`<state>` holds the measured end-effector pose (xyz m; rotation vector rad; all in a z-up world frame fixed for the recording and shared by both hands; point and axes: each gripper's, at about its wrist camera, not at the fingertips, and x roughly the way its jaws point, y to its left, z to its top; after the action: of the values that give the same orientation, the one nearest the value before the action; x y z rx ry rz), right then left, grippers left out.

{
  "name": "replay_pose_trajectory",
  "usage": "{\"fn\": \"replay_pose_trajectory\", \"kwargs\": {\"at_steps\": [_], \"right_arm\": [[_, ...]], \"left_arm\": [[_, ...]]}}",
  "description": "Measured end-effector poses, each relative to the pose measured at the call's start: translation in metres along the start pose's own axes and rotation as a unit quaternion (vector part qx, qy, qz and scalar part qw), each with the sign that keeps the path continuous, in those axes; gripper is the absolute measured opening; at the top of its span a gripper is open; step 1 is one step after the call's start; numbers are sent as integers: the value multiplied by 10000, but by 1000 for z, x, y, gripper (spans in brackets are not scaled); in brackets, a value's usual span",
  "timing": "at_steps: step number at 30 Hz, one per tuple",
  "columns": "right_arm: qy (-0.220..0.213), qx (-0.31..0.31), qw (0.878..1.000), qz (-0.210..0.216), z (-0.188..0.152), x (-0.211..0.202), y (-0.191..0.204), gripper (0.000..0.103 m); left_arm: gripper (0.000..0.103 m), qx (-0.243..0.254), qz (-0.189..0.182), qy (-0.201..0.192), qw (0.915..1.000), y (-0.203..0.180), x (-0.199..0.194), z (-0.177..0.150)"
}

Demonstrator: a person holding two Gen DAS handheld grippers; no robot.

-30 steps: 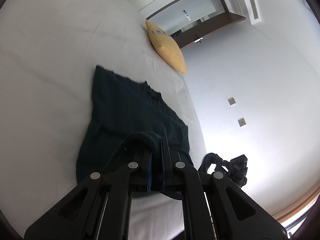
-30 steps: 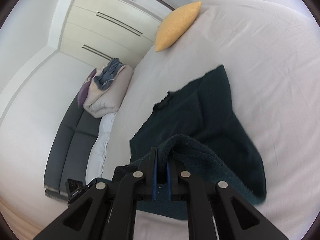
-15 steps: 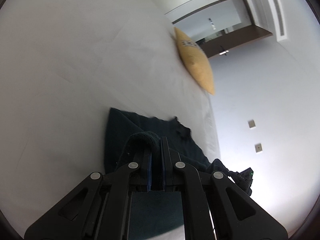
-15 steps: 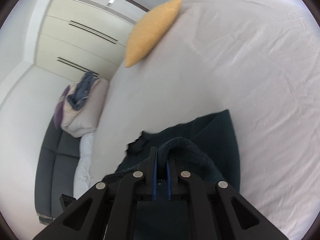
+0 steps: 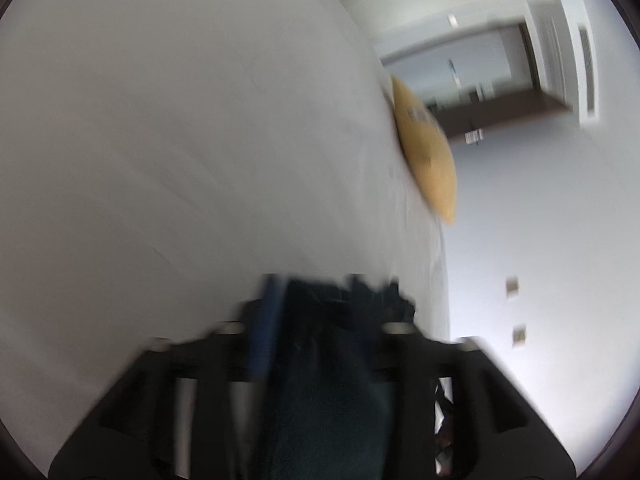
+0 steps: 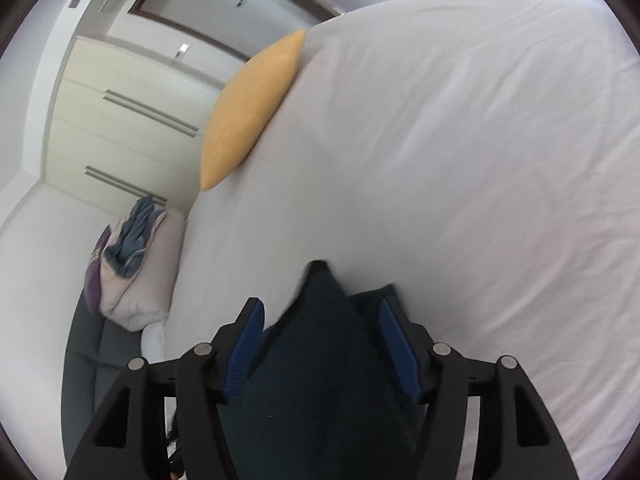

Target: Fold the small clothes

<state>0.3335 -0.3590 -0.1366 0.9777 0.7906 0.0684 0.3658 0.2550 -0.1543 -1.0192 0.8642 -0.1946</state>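
Both grippers sit low over the white bed sheet (image 6: 460, 160), jaws opening, and the dark green garment (image 6: 320, 360) lies under and between each pair of fingers.

Right gripper (image 6: 322, 344): blue pads stand well apart. Cloth runs up the gap between them, with a pointed fold poking out just ahead of the tips. The pads do not press on it; fabric looks loose in the gap, so nothing is gripped.

Left gripper (image 5: 320, 332): view is badly motion-blurred. One blue pad shows to the left of the dark cloth, the other finger is hard to make out. The same garment (image 5: 332, 380) fills the gap and bunches just in front of the tips. The jaws look spread and not pinching, though the blur limits certainty.

Handling, as a judgement: the garment looks like a soft knit or fleece, light and floppy, with no stiffness. It will drape and sag wherever it is unsupported and will slump into whatever shape it lands in. It is not fragile and not slippery; the textured pads should bite well. Best hold is a pinch at an edge or corner, through both layers of a fold, one gripper at each end of the same edge so it stays taut.

A yellow cushion (image 6: 250, 108) lies well ahead at the far edge of the bed, and piled bedding (image 6: 128, 264) off to the left of the right gripper.
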Motion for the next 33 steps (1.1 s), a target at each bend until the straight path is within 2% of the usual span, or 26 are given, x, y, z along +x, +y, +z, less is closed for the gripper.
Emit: {"fn": "replay_pose_trajectory", "kwargs": {"at_steps": [1,3,6,8,12,18,20,22,24,25,30,33], "right_arm": [[-11,-50,9999,-93,-1,-5,1,64],[-110,-246,9995,-175,-4,-16,5,64],[-146,-564,9977,-349,-17,-31,15,64],[-57,-890,9951,-436,-30,-39,21,64],[87,-1821,9791,-904,-64,-53,36,64],[332,-2427,9601,-1347,-99,-63,33,64],[475,-2421,9589,-1402,-106,-65,22,54],[593,-2404,9580,-1448,-111,-65,14,32],[594,-2399,9590,-1389,-115,-67,11,18],[560,-2399,9596,-1358,-117,-70,11,14],[479,-2198,9658,-1289,-121,-81,4,9],[491,-1921,9727,-1205,-118,-84,-6,8]], "left_arm": [[75,-22,123,-158,9998,-2,-8,0],[75,337,307,-281,9986,-13,-20,-5],[75,900,658,-83,9937,-30,-22,-31],[75,1138,752,113,9906,-32,-20,-52],[75,1470,1007,409,9832,-29,-14,-93],[75,1861,1335,543,9719,-29,-11,-137],[67,1951,1417,539,9690,-32,-11,-145],[42,2096,1508,608,9642,-36,-9,-152],[33,2166,1524,685,9619,-34,-18,-155],[32,2179,1527,687,9615,-33,-20,-159],[19,2279,1540,731,9587,-32,-14,-165],[15,2298,1499,765,9586,-31,-11,-167]]}}
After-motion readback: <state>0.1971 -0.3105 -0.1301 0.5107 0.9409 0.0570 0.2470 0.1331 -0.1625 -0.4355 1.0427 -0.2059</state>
